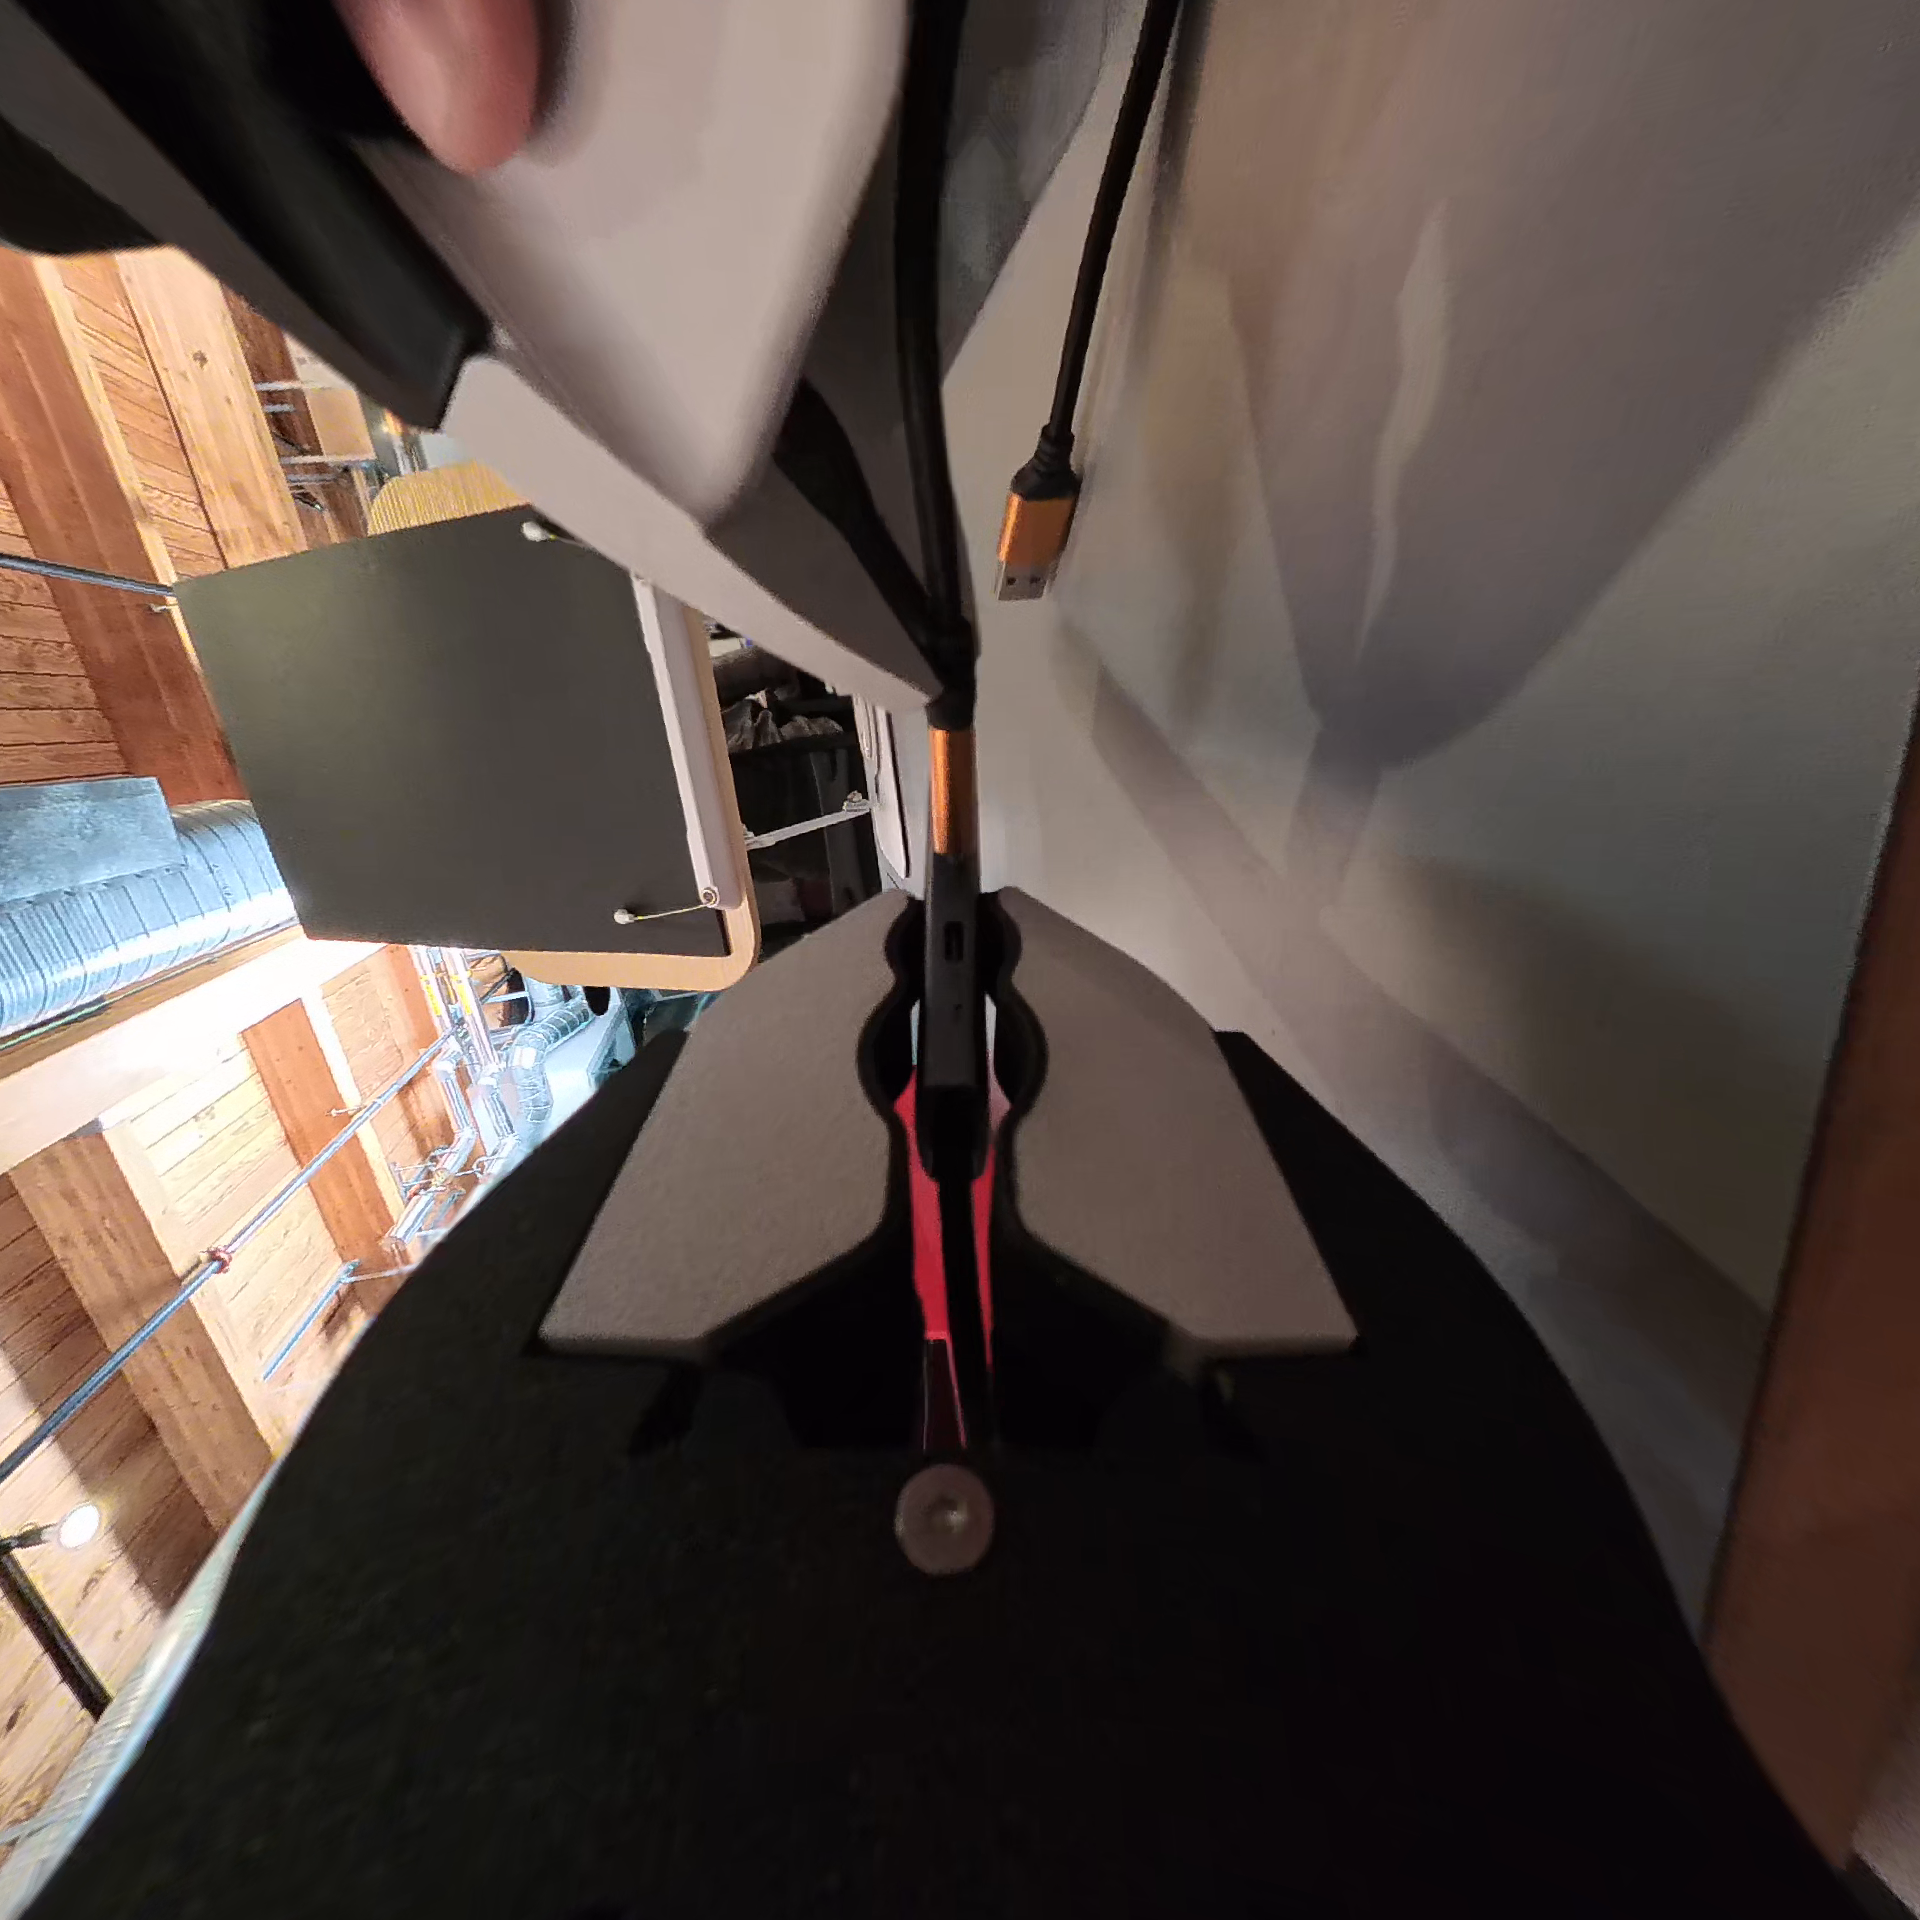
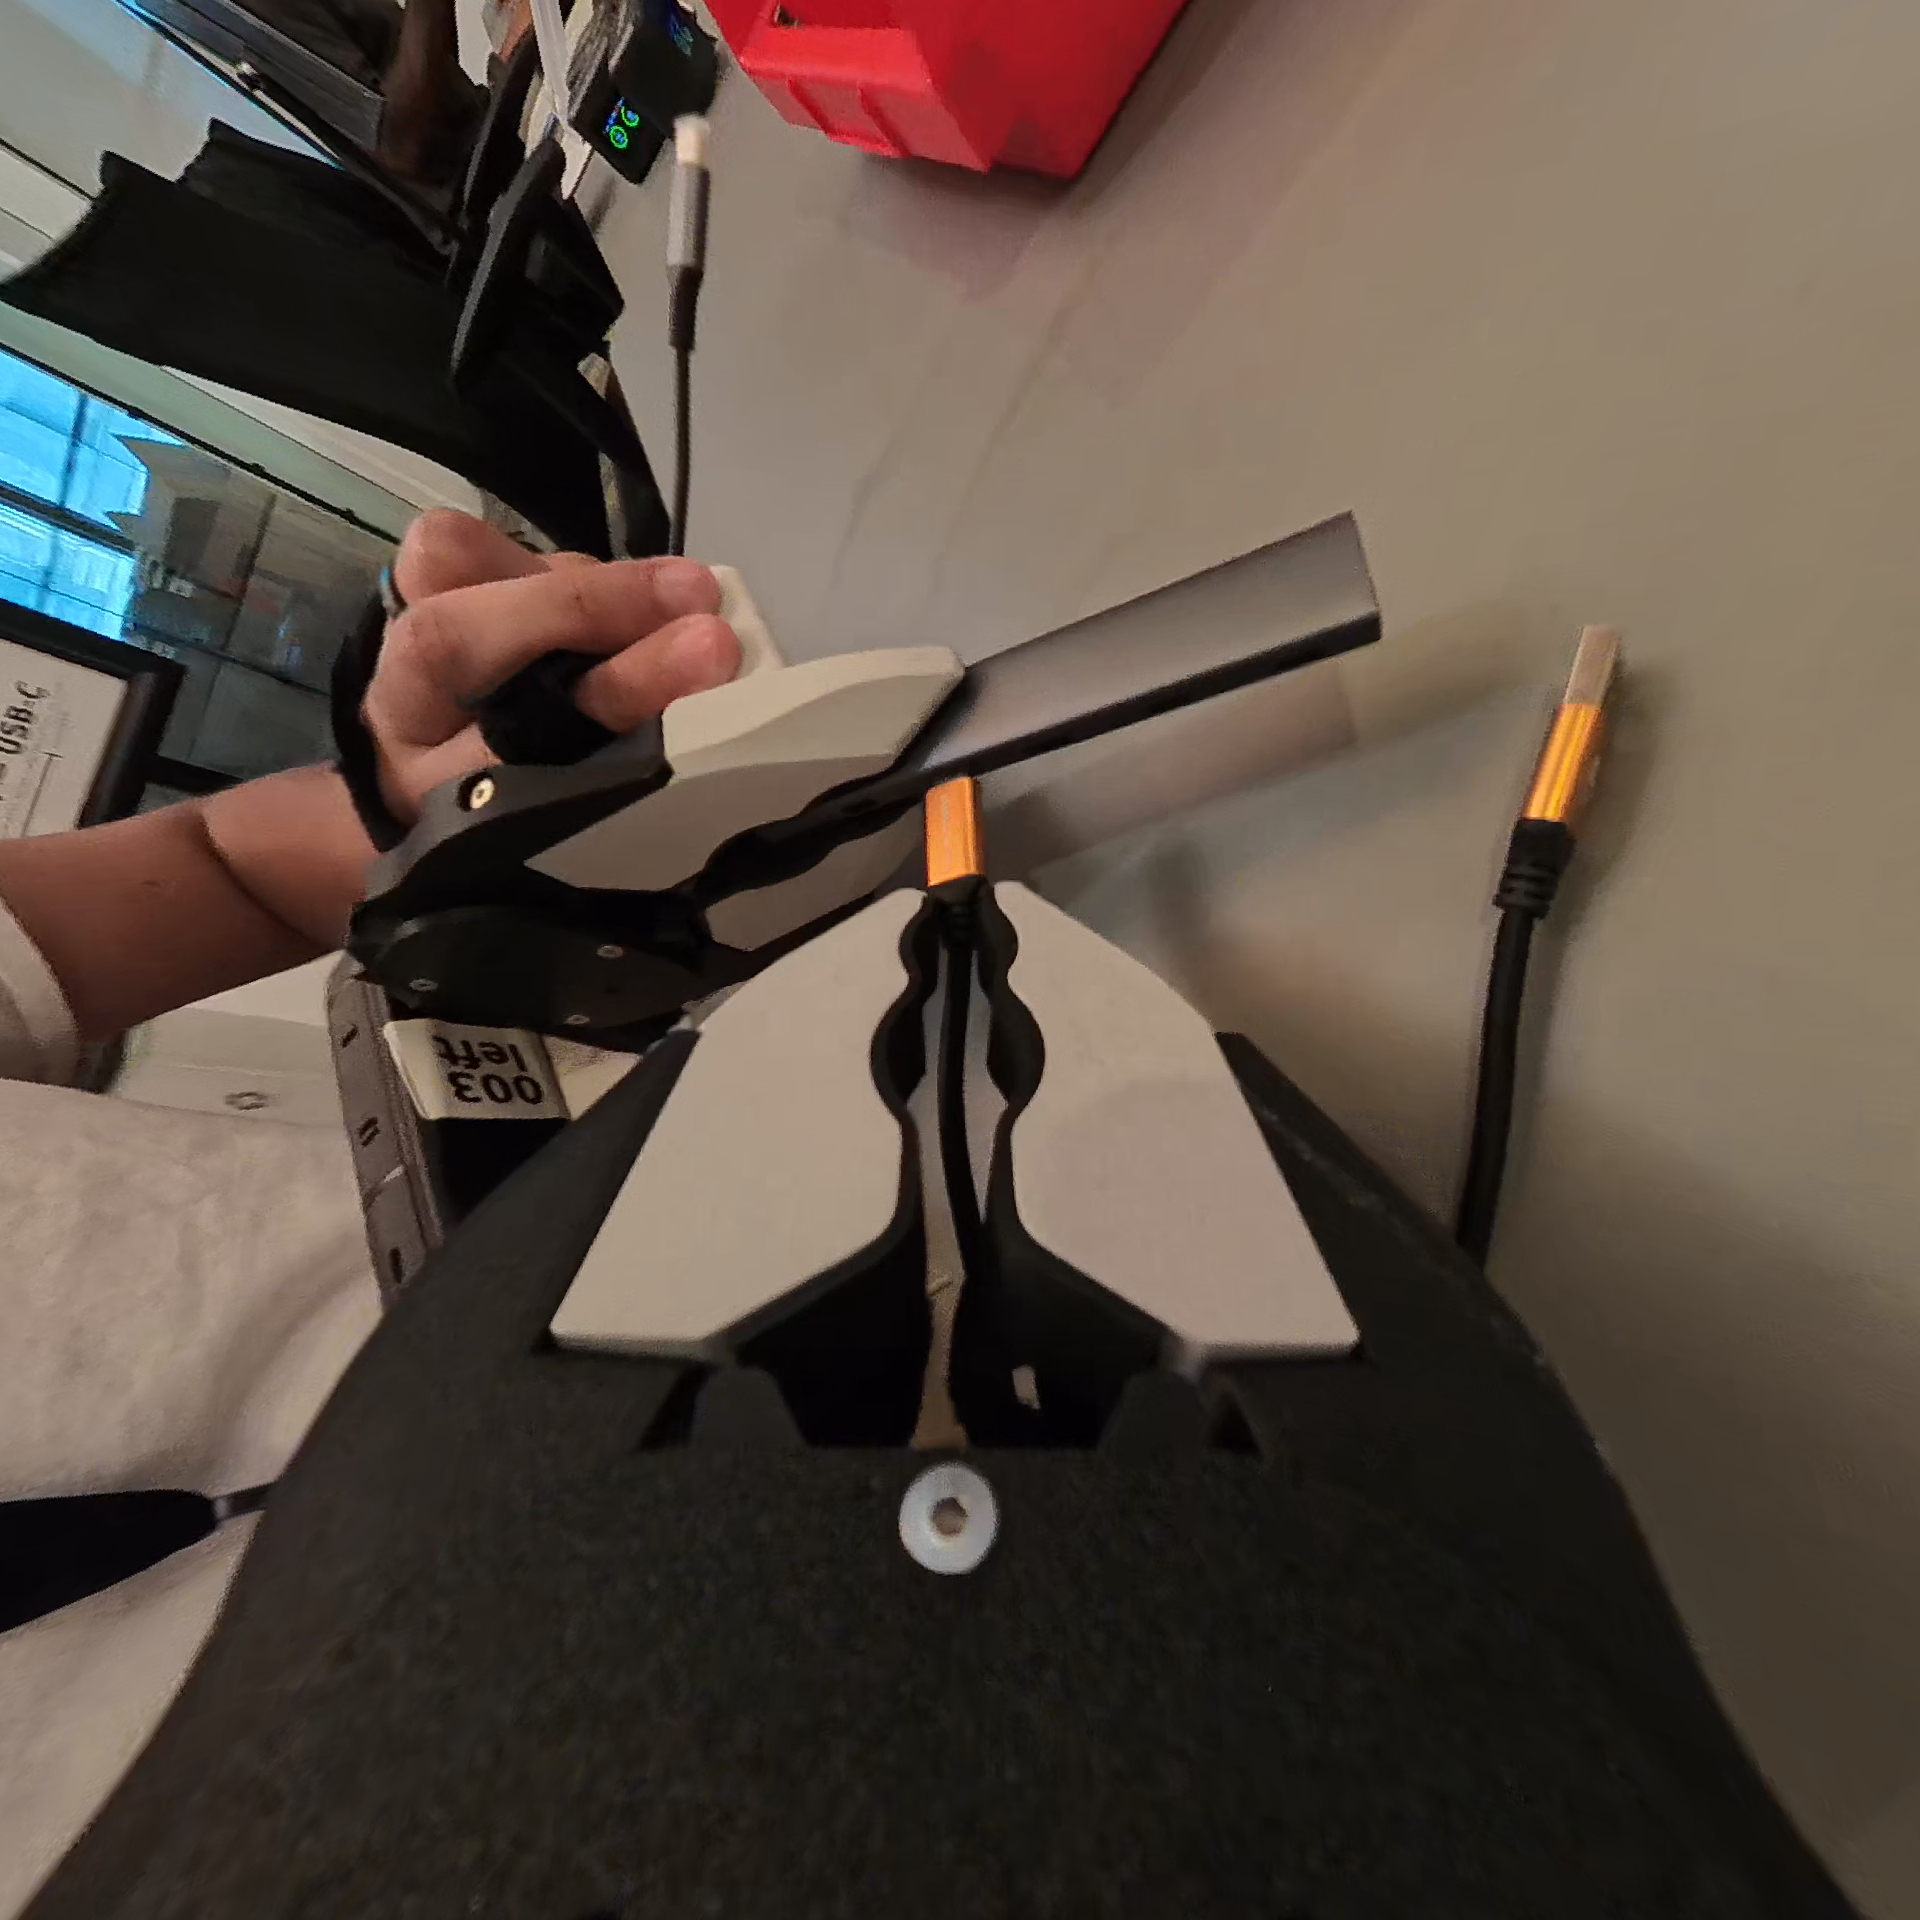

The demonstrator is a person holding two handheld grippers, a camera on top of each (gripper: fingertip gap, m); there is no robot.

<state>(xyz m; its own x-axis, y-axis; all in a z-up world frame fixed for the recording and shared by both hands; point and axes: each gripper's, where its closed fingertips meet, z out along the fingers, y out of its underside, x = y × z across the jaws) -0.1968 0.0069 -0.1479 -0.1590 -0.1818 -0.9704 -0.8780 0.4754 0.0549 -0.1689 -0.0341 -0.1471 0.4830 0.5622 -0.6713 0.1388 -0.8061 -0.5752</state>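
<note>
Both grippers clenched: left gripper grasps grey hub, right gripper pinches orange-collared cable.

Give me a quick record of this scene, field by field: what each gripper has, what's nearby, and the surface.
left gripper: jaws shut on the grey hub, held clear of the table
right gripper: jaws shut on the black cable just behind its orange plug
plug and hub: plug tip at the hub's edge; whether it is seated cannot be told
loose plug: second orange connector, lying on the table
surface: grey table
background: red box
</note>
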